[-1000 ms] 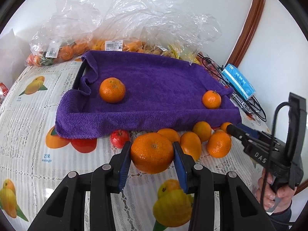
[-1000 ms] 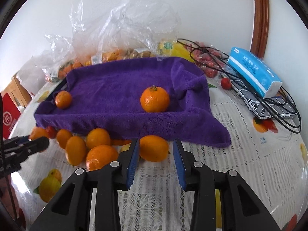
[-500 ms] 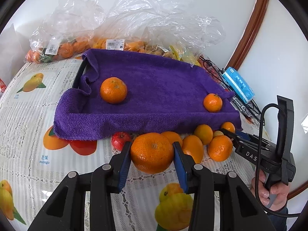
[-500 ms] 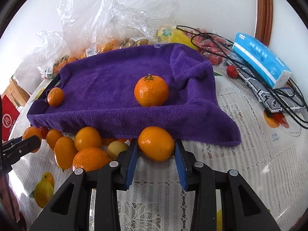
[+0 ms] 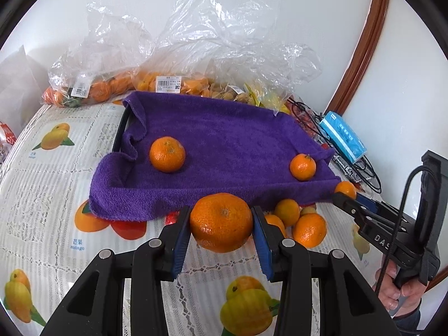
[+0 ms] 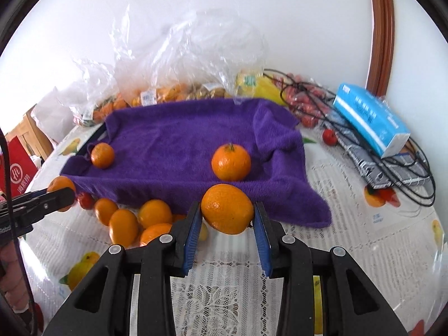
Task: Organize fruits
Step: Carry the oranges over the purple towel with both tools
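Both grippers were loaded, mid-carry toward the purple towel (image 5: 224, 140).

Left gripper (image 5: 221, 224): fingers clamped on a large mandarin (image 5: 221, 222), held at the towel's near edge. Right gripper (image 6: 227, 218): fingers closed on a smaller orange (image 6: 227, 208), likewise just short of the towel.

Two oranges already sat on the towel, one left (image 5: 167, 154), one right (image 5: 303, 167). A loose pile (image 6: 134, 218) waited on the tablecloth (image 5: 42, 196), between the grippers.

Judgement: next, each fruit needs lifting over the raised towel edge and releasing gently, since round fruit may roll.

Writing: "mango" with Chinese characters on the tablecloth; "DAS" on the right gripper's body. Bag labels (image 5: 168, 84) and blue box (image 6: 372, 120) print unreadable.
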`<action>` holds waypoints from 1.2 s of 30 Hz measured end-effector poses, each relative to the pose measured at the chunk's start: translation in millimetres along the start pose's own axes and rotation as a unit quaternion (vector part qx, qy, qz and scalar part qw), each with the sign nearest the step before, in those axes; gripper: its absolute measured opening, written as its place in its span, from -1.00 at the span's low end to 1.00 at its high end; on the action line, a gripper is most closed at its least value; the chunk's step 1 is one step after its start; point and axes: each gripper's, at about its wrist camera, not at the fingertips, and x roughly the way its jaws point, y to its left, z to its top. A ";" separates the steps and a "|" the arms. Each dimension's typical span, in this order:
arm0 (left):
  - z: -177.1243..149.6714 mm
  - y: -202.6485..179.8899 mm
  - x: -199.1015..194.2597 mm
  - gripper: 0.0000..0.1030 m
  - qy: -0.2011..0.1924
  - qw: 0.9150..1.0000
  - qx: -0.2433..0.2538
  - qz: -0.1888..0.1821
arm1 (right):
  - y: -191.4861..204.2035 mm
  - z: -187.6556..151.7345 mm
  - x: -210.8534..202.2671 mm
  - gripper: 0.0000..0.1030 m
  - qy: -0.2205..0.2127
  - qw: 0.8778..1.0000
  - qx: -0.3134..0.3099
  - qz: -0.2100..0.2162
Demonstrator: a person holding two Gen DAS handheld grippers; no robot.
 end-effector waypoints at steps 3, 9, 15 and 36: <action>7.3 -0.9 -2.5 -0.23 -0.007 1.000 -0.003 0.003 | 2.4 8.2 -10.8 -0.29 -0.015 1.000 -0.005 0.002; 24.6 1.0 0.7 -0.23 -0.020 1.000 -0.010 0.015 | 8.7 31.0 -17.0 -0.29 -0.039 0.999 -0.015 0.007; 47.6 1.8 3.3 -0.23 -0.038 0.999 -0.008 0.022 | 15.2 57.4 -13.1 -0.29 -0.061 0.998 -0.016 0.014; 64.0 30.3 56.2 -0.23 -0.028 0.998 -0.006 0.064 | 33.2 76.1 60.6 -0.29 -0.041 0.998 -0.043 0.012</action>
